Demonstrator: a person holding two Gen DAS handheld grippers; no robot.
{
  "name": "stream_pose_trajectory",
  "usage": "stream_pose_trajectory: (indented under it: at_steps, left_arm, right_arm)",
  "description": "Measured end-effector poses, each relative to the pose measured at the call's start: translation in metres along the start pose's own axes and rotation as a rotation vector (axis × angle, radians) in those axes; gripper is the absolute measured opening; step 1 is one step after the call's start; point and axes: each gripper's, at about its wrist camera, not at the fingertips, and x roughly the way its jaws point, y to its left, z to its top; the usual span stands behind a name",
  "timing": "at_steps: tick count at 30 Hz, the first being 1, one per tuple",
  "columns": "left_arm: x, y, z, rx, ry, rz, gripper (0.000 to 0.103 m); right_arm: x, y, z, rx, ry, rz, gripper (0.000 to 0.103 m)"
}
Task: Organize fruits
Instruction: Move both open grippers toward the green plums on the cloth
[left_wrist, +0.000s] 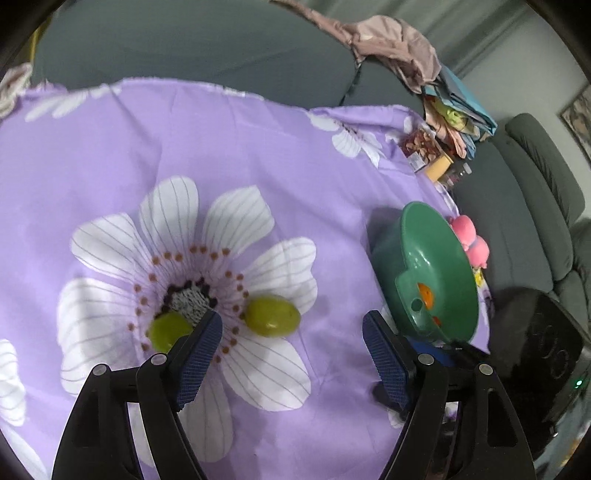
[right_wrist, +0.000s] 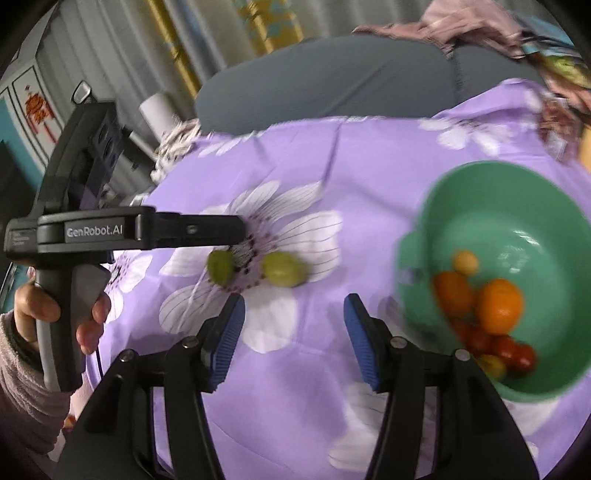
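I held my left gripper (left_wrist: 291, 345) spread over two green grapes (left_wrist: 272, 316) mid-tablecloth (left_wrist: 258, 155); my right gripper (right_wrist: 293, 338) stood spread, empty, beside the green bowl (right_wrist: 436, 206) near the right edge.

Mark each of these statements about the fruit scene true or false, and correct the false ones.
1. Two green grapes lie on the purple floral cloth. True.
2. The green bowl is empty. False: it holds orange, red and yellow fruits.
3. The right gripper holds a grape. False: nothing is between its fingers.
4. The left gripper is open and empty. True.
5. The bowl is red. False: it is green.
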Motion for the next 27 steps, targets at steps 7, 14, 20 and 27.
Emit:
stream_pose_trajectory:
  at_steps: [7,14,20,27]
  left_arm:
    - [0.029,0.004,0.009,-0.012,0.067,-0.031,0.078]
    - [0.049,0.012,0.012,-0.019,0.107,-0.032,0.065]
    - [0.053,0.02,0.012,-0.036,0.114,-0.019,0.049]
    - [0.055,0.018,0.011,-0.003,0.109,0.021,0.045]
  right_arm:
    - [0.054,0.0,0.018,0.063,0.09,0.041,0.057]
    - [0.085,-0.004,0.023,0.109,0.14,0.071,0.056]
    - [0.102,-0.007,0.023,0.164,0.153,0.106,0.043]
    - [0.107,-0.003,0.026,0.137,0.147,0.088,0.041]
